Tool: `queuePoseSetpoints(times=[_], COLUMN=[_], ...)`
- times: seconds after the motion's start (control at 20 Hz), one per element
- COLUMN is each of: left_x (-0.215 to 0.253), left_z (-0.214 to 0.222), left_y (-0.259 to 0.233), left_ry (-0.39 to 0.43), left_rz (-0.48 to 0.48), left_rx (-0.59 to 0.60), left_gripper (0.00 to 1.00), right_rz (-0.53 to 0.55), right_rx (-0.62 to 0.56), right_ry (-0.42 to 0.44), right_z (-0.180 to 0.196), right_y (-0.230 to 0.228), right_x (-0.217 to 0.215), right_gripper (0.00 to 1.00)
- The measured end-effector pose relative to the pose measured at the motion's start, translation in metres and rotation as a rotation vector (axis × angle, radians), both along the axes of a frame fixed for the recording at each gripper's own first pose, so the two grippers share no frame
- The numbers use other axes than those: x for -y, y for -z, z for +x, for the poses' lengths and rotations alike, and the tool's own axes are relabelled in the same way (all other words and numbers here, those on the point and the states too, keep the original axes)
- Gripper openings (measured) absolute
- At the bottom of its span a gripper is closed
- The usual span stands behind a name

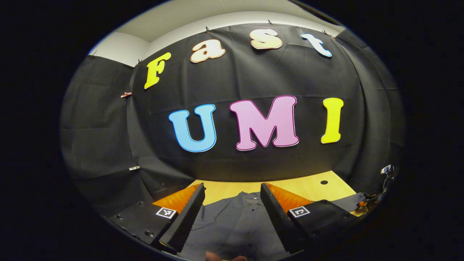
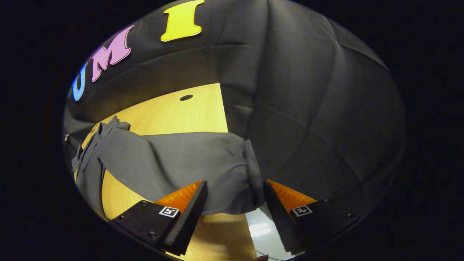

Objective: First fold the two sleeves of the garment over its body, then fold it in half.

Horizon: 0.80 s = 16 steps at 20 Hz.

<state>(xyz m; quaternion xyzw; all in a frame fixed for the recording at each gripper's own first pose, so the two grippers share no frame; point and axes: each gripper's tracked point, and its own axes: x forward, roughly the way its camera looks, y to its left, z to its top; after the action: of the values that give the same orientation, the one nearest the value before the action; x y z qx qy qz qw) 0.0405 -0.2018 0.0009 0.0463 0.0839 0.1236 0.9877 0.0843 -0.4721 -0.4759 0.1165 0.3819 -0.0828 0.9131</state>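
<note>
Shirt: looked soft and floppy, flat on the table.
Sleeve: best grabbed at the cuff.
Left gripper: was open.
Right gripper: was open around the cuff.

My dark grey, soft-cloth, long-sleeved garment lies spread flat on the light wooden table, its collar toward the booth's back wall and a row of small buttons running down its front. In my right gripper view, one long grey sleeve stretches out sideways across the tabletop, unfolded and loosely rumpled, and its cuff end reaches the table's edge.
</note>
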Motion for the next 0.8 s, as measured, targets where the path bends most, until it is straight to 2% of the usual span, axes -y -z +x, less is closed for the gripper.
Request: queuePoseSetpoints(times=[0.1,0.15,0.2,0.35,0.4,0.45,0.5,0.6,0.8], left_x=[0.000,-0.001,-0.003,-0.008,-0.010,-0.013,-0.015,-0.025,-0.057], left_z=[0.000,-0.001,0.000,0.000,-0.001,-0.003,-0.005,-0.008,-0.005], left_y=[0.002,0.004,0.003,0.005,0.004,0.004,0.004,0.007,0.016], left_ry=[0.000,-0.002,-0.003,-0.002,-0.001,0.000,0.005,0.010,0.032], left_rz=[-0.002,-0.004,-0.006,-0.005,-0.003,0.000,-0.001,-0.011,-0.046], left_rx=[-0.010,-0.012,-0.014,-0.010,-0.008,-0.004,-0.002,0.002,0.014], left_gripper=[0.97,0.97,0.97,0.97,0.98,0.98,0.98,0.97,0.97], right_rz=[0.032,0.059,0.086,-0.029,-0.047,-0.072,-0.097,-0.123,-0.121], right_rx=[0.001,-0.001,-0.005,-0.015,-0.018,-0.023,-0.022,0.033,0.156], right_ry=[0.010,0.005,0.000,0.044,0.036,0.020,-0.002,-0.017,0.068], right_z=[0.004,0.005,0.005,0.005,0.001,-0.001,-0.005,-0.008,-0.015], right_y=[0.003,0.003,0.002,0.002,-0.004,-0.007,-0.014,-0.032,-0.096], right_x=[0.002,-0.003,-0.009,0.011,0.007,0.003,0.000,-0.012,-0.021], right_gripper=[0.96,0.85,0.83,0.35,0.20,0.18,0.09,0.09,0.09])
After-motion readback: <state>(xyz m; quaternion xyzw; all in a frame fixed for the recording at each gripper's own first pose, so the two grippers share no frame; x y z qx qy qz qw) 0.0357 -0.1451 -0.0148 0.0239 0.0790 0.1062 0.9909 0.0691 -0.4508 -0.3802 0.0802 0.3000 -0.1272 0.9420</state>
